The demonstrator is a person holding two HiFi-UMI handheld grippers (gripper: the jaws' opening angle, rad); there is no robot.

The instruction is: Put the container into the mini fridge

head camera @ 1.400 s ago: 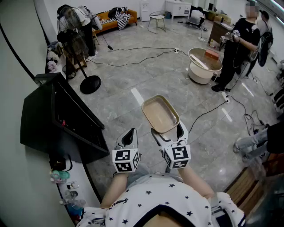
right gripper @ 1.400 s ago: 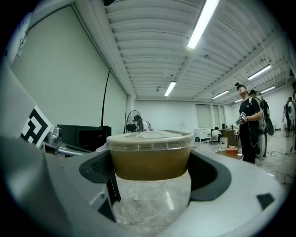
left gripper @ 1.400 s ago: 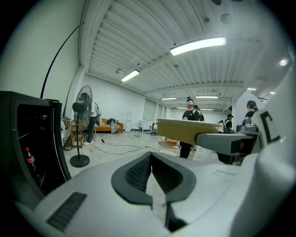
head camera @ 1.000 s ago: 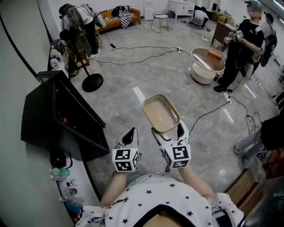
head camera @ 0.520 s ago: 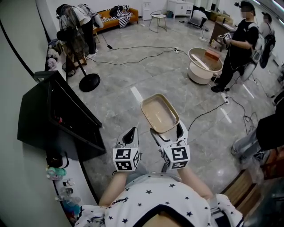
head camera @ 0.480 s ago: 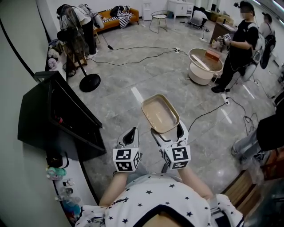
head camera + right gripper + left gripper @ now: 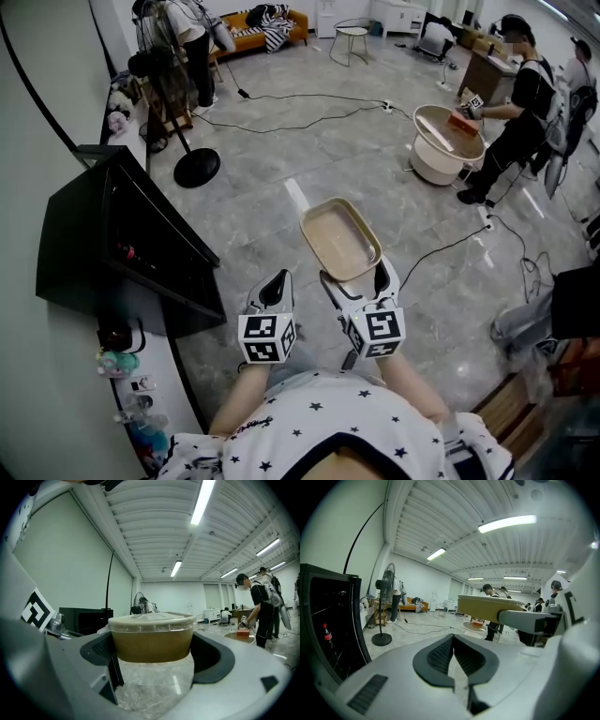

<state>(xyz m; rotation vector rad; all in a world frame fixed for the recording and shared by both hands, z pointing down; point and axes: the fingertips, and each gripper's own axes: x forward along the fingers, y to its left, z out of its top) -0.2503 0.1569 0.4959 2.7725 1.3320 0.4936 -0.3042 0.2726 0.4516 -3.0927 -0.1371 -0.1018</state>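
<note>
Currently the fingers of the right gripper are clamping the near end of the container, a tan, round-cornered oblong tub under a cloudy plastic lid, holding it level in the air above the glossy grey floor. Beside it the left gripper is carrying nothing, its ribbed fingers pressed together. Pickup looks done, but the boxy black mini fridge is sitting well apart at the left, so carrying and placing inside are remaining.
</note>
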